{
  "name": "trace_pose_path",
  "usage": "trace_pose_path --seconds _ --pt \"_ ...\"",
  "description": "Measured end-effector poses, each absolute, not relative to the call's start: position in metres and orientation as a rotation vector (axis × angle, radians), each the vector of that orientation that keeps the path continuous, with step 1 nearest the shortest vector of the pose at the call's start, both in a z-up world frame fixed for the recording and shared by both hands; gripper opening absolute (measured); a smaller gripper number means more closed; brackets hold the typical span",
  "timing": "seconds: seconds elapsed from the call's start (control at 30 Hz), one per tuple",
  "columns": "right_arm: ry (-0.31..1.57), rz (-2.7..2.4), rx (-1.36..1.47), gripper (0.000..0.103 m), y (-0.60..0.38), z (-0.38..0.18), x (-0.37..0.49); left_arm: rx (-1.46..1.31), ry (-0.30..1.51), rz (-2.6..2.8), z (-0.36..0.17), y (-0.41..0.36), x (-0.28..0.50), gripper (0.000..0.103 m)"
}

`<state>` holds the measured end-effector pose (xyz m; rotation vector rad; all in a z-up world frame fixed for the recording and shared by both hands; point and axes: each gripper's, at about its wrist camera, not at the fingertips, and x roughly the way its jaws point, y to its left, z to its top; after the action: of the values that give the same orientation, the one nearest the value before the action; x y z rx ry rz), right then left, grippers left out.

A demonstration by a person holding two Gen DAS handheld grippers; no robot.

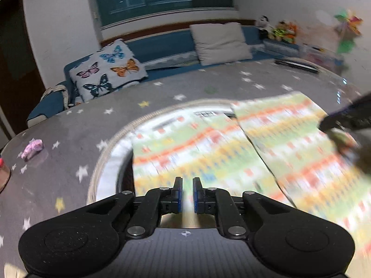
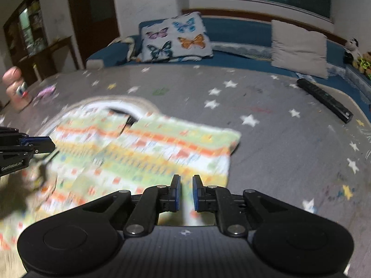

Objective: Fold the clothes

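A colourful striped garment with a white lining and beige neckline lies on the grey star-patterned table; it also shows in the right wrist view, blurred by motion. Its right part is folded over the middle. My left gripper hovers over the garment's near edge, its jaws a narrow gap apart with nothing seen between them. My right gripper hovers over the garment's right near edge, jaws likewise slightly apart and empty. Each gripper shows at the edge of the other's view.
A black remote lies at the table's far right. A small pink crumpled object lies at the far left. Behind the table is a blue sofa with a butterfly cushion and a beige cushion.
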<state>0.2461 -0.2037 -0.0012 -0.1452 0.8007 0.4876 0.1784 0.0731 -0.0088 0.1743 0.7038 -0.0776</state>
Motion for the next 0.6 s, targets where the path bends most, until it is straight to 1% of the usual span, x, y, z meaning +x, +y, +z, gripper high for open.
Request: trace_pose_path --seconds 0.03,0.1,0.13,0.2,0.3,0.37,0.4,0.47,0.57,0.6 --pt "0.800 0.489 -0.156 0.012 -0.203 -0.003 0.240 0.179 0.703 -0.086 -0.010 0.071 0.170 0.011" --pt "0.790 0.492 -0.190 0.018 -0.199 -0.004 0.225 0.193 0.697 -0.092 -0.012 0.067 0.153 0.012" --pt "0.784 0.492 -0.201 0.019 -0.198 -0.004 0.220 0.199 0.692 -0.091 -0.013 0.066 0.145 0.012" --pt "0.765 0.509 -0.223 0.026 -0.192 -0.002 0.206 0.207 0.682 -0.083 -0.013 0.063 0.131 0.015" --pt "0.756 0.562 -0.228 0.026 -0.181 0.000 0.187 0.195 0.678 -0.077 -0.014 0.065 0.118 0.020" --pt "0.750 0.598 -0.225 0.027 -0.171 0.000 0.176 0.190 0.667 -0.065 -0.014 0.066 0.109 0.021" --pt "0.747 0.615 -0.217 0.027 -0.166 0.000 0.171 0.187 0.663 -0.060 -0.014 0.067 0.105 0.024" --pt "0.741 0.649 -0.200 0.027 -0.155 0.000 0.162 0.176 0.659 -0.058 -0.012 0.068 0.096 0.025" --pt "0.755 0.688 -0.187 0.027 -0.141 -0.004 0.154 0.167 0.662 -0.051 -0.012 0.071 0.082 0.031" --pt "0.753 0.695 -0.200 0.027 -0.137 -0.006 0.148 0.166 0.662 -0.048 -0.012 0.073 0.078 0.032"
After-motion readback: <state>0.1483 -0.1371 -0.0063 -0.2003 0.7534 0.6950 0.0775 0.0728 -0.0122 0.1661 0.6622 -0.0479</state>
